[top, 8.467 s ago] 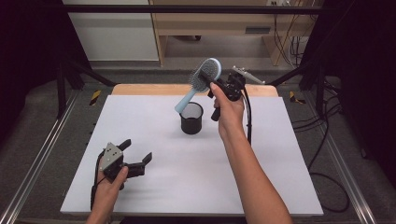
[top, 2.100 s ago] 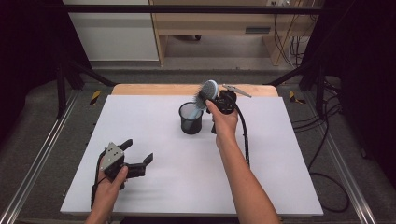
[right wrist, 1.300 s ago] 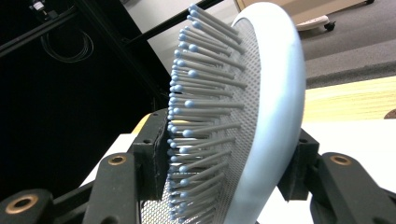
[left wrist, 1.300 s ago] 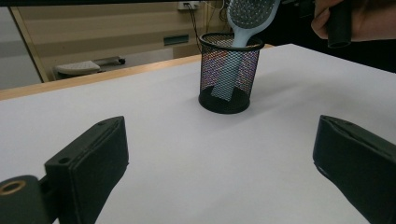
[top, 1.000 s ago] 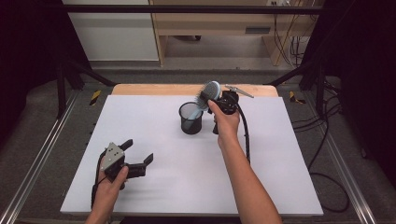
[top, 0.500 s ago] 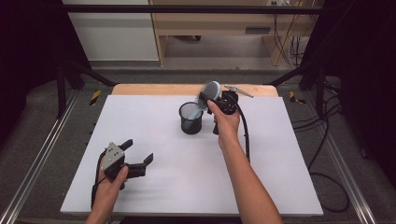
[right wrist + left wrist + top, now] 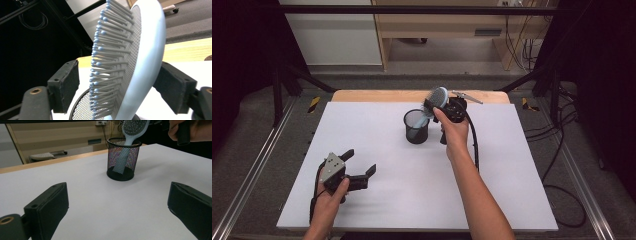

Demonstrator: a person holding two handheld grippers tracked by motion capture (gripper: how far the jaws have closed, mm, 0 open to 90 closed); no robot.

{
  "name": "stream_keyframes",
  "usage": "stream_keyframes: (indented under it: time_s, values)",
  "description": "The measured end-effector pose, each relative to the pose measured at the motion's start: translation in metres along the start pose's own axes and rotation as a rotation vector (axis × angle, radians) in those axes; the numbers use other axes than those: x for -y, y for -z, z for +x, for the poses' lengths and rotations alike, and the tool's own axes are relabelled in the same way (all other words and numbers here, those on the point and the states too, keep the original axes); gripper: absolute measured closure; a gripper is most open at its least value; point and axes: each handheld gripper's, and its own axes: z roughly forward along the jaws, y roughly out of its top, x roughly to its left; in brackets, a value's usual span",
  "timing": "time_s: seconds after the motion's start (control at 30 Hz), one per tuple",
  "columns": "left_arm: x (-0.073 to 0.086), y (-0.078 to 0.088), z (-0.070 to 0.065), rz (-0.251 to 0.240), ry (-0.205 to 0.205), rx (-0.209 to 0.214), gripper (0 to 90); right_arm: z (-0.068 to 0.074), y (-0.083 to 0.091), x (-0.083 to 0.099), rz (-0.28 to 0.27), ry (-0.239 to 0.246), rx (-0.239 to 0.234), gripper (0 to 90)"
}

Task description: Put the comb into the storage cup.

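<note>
brush: pale blue plastic hairbrush [image 7: 132, 131] stood handle-down in black wire mesh cup [image 7: 123, 160]
right tongs [image 7: 117, 85]: just opening, brush between, unclamped
left tongs [image 7: 117, 205]: apart, empty

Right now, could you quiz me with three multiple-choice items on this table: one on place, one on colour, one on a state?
1. Where is the hairbrush handle?
A. in the mesh cup
B. flat on the table
C. in the left tool

2. What colour is the brush?
A. red
B. pale blue
C. green

3. How stand the right tool's jaws?
A. tightly shut
B. gripping the cup
C. apart beside the brush head

A: handle stands inside the cup. B: its body is pale blue. C: a gap shows at the bristles; the jaws have just been opening.
</note>
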Motion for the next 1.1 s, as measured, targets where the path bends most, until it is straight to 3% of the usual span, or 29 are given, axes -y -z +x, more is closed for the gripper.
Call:
stream_keyframes:
  time_s: [0.23, 0.53, 0.87, 1.1]
  values:
    - [0.0, 0.0, 0.0, -0.003, 0.003, -0.002, 3.7, 0.003, 0.001, 0.0, 0.014, 0.005, -0.003, 12.9]
    - [-0.001, 0.004, 0.003, -0.016, 0.01, -0.012, 3.6, 0.009, 0.006, -0.003, -0.007, 0.057, 0.007, 7.6]
    - [-0.003, 0.01, 0.012, -0.038, 0.044, -0.034, 3.1, 0.017, 0.019, -0.006, -0.017, 0.186, 0.049, 5.9]
    - [-0.004, 0.022, 0.02, -0.056, 0.057, -0.058, 3.1, 0.018, 0.029, -0.006, -0.017, 0.257, 0.052, 5.7]
